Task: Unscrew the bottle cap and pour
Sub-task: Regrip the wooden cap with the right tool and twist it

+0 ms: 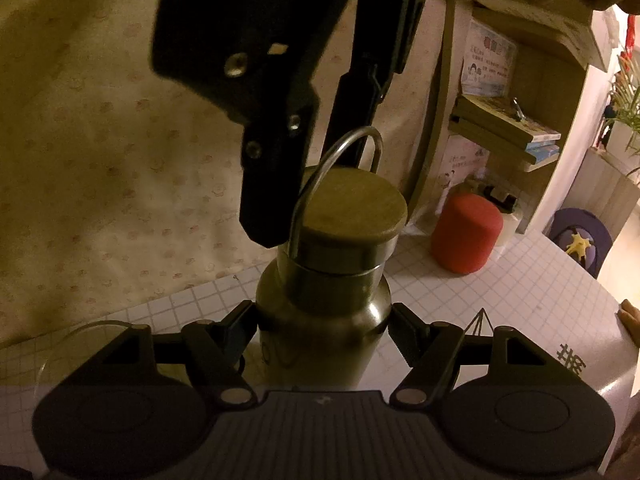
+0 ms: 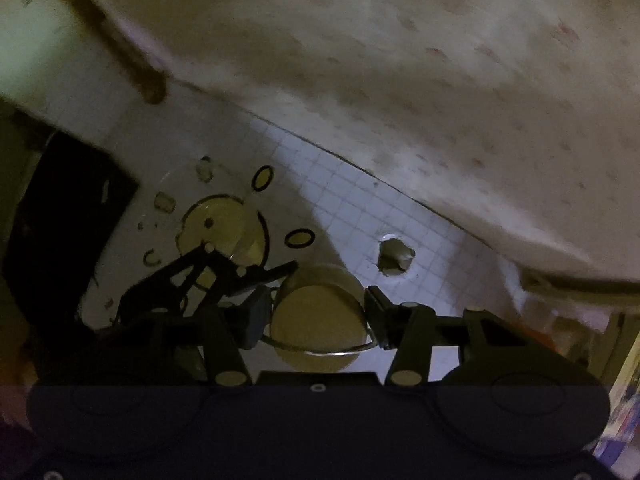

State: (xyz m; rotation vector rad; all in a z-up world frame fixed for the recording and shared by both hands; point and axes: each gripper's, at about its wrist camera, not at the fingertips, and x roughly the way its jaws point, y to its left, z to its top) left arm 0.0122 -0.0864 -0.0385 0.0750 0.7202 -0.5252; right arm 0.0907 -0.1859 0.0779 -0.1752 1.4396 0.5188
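Now: both grippers on the steel bottle (image 1: 320, 332).
Left gripper (image 1: 322, 330) clamps its shoulder; right gripper (image 2: 316, 316) straddles the wooden cap (image 2: 318, 316), contact unclear.

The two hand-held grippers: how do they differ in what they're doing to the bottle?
The left hand-held gripper clamps the steel bottle from the side, at its shoulder. The right hand-held gripper comes down from above, fingers either side of the wood-topped cap; contact is unclear. Both are black and two-fingered.

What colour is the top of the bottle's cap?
Light tan, wood-like, on the cap above its steel band; clearest in the left wrist view.
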